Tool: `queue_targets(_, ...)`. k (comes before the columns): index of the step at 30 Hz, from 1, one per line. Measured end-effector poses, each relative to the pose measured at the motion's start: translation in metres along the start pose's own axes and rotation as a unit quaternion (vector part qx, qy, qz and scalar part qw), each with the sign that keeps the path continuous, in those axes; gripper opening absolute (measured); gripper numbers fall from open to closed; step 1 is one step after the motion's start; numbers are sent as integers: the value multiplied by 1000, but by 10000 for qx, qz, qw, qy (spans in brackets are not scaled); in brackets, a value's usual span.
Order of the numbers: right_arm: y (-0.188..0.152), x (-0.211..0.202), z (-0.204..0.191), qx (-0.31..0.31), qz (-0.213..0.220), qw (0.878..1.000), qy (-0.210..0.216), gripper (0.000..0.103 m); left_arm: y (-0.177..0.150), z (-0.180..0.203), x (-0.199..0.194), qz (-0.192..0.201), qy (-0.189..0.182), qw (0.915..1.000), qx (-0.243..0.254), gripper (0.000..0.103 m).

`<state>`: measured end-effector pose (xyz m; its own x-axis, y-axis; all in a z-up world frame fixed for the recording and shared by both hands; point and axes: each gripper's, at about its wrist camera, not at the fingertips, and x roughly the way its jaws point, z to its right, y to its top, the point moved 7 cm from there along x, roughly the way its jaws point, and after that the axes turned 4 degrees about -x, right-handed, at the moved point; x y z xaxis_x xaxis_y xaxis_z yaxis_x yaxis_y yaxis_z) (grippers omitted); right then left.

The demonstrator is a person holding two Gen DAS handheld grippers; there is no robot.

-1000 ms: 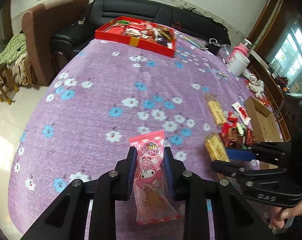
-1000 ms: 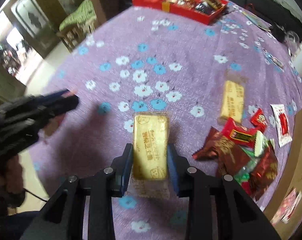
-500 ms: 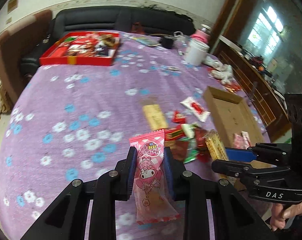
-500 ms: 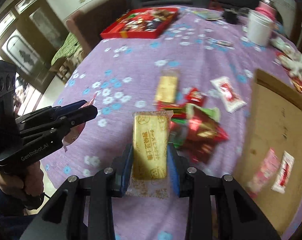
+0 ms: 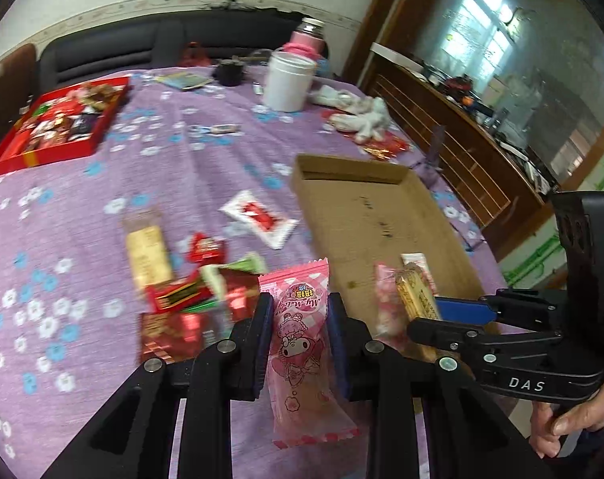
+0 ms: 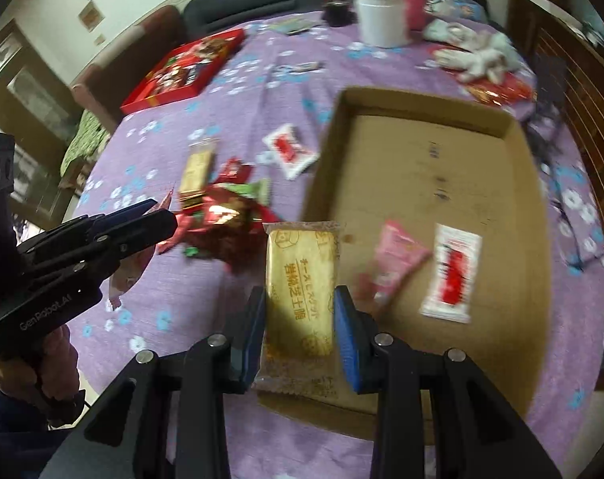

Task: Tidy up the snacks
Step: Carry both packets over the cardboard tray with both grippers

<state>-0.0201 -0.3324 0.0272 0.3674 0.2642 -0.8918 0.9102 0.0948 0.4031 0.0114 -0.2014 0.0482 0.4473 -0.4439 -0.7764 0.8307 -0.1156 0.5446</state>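
A: Left wrist view — how is the left gripper (image 5: 298, 343) sitting?

B: It is reaching level over the purple tablecloth (image 5: 102, 239), its jaws pinching a pink snack packet (image 5: 302, 343) upright, near the cardboard box (image 5: 365, 215).

A: And the right wrist view?

B: The right gripper (image 6: 300, 327) is hanging at the box's near left edge, its jaws clamping a yellow biscuit packet (image 6: 302, 291).
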Motion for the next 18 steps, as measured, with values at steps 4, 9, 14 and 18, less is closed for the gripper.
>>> queue_targets(4,-6,-3,27,228,-13,9997,-99,33,0,28,14,-102,-121,9997,173,27)
queue_targets(9,-16,-6,56,455,-64,9988,-197,33,-4,60,33,-259,-260,9986,372,27)
queue_targets(14,-22,-7,77,576,-117,9978,-303,33,-9,83,50,-385,-331,9974,516,27)
queue_targets(18,-28,-2,93,730,-218,9965,-346,33,-18,94,67,-543,-338,9963,566,27)
